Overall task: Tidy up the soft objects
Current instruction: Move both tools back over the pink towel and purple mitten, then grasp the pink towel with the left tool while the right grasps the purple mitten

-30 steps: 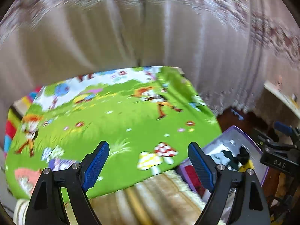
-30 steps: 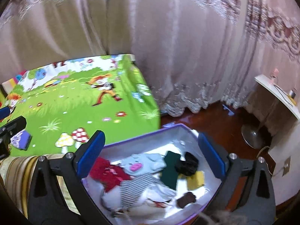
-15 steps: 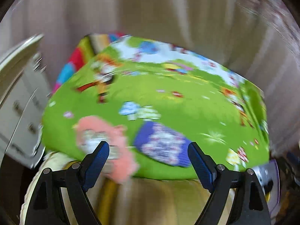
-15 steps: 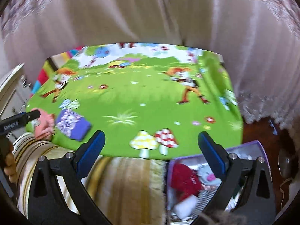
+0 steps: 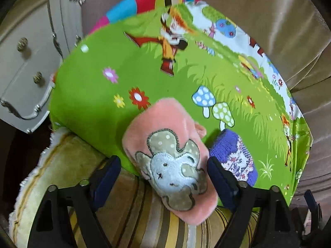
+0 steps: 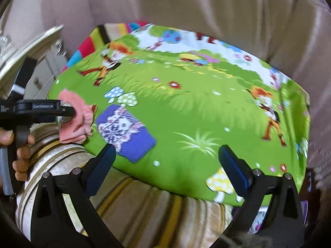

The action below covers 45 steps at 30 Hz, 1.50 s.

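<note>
A pink plush pouch with a stitched elephant [image 5: 171,163] lies at the near edge of the green cartoon sheet [image 5: 93,95], overhanging the striped blanket. My left gripper [image 5: 163,177] is open, its blue pads either side of the pouch. A blue knitted piece [image 5: 235,155] lies just right of it. In the right wrist view the pink pouch [image 6: 80,119] and the blue knit [image 6: 126,130] show at left, with the left gripper in front of the pouch. My right gripper [image 6: 167,165] is open and empty over the sheet's near edge.
A white dresser with drawer knobs [image 5: 26,66] stands left of the bed. Beige curtains [image 6: 186,10] hang behind. A striped gold blanket [image 6: 149,212] covers the near bed edge. A corner of the purple box [image 6: 260,221] shows low right.
Both grippers swung left, away from the purple box of soft things, along the bed. My left gripper now straddles the pink pouch; the box has almost left both views.
</note>
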Each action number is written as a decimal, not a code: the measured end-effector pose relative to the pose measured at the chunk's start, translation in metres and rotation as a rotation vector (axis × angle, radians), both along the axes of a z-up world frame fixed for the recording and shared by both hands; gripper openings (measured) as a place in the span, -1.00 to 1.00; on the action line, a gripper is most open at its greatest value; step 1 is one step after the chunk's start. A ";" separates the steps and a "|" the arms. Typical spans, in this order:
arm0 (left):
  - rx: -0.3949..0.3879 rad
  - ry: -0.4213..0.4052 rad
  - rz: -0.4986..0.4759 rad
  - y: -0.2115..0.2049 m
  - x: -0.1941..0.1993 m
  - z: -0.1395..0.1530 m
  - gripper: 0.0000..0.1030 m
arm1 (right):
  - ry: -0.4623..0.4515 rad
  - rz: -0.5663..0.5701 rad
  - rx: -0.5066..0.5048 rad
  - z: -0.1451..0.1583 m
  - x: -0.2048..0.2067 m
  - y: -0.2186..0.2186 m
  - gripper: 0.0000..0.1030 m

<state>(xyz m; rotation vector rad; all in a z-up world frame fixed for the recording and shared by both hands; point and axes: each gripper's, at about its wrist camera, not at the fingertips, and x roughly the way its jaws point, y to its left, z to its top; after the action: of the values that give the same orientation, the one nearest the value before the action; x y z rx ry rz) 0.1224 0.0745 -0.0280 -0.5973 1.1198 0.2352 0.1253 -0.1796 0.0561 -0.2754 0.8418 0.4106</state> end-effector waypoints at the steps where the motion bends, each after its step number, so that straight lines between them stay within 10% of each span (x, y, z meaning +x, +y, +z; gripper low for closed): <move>1: -0.016 0.004 -0.011 -0.001 0.003 -0.005 0.21 | 0.008 0.016 -0.011 -0.003 0.003 0.007 0.95; 10: -0.048 -0.112 -0.017 0.002 -0.001 -0.009 -0.54 | 0.098 0.154 -0.085 -0.041 0.027 0.065 0.95; 30: -0.013 -0.156 -0.007 0.006 0.006 -0.008 -0.58 | 0.196 0.331 -0.243 -0.100 0.062 0.120 0.94; 40: 0.003 -0.163 -0.012 0.004 0.006 -0.006 -0.58 | 0.211 0.328 -0.138 -0.089 0.059 0.112 -0.14; 45: 0.036 -0.176 -0.024 -0.002 0.005 0.000 -0.58 | 0.196 0.297 -0.091 -0.078 0.052 0.103 -0.30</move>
<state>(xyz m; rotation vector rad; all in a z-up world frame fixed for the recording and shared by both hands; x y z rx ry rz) 0.1270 0.0726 -0.0282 -0.5616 0.9505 0.1785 0.1772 -0.0765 -0.0219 -0.4522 1.0168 0.6859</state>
